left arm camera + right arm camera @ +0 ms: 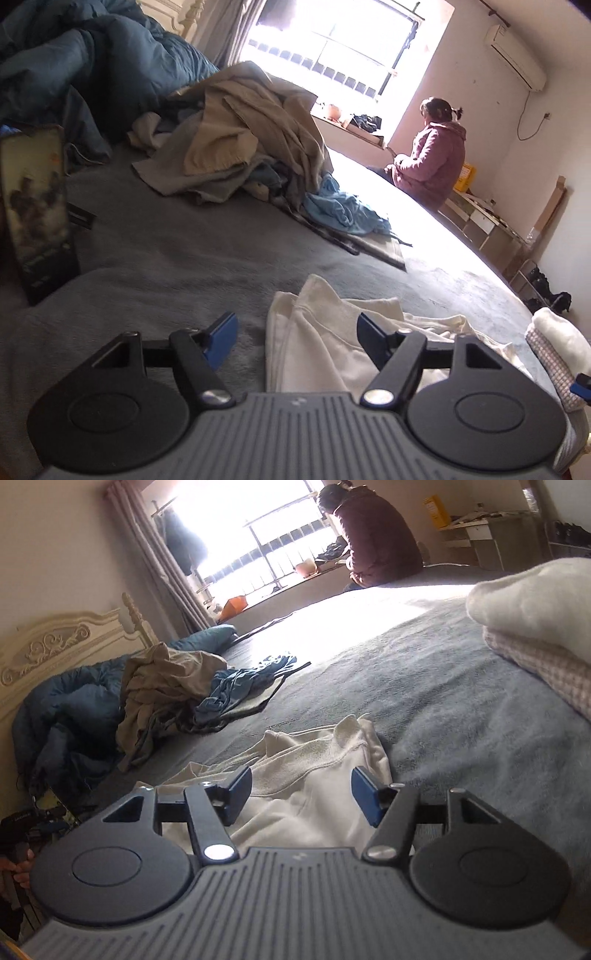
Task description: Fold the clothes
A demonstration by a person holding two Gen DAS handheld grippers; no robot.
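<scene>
A cream garment [332, 343] lies crumpled on the grey bedspread [184, 258]. The left gripper [297, 336] and right gripper [301, 790] hover over it, angled downward, jaws spread and pinching nothing. Folded laundry [535, 635] sits to the right; a heap of unfolded clothes [251, 147] lies beyond.
</scene>
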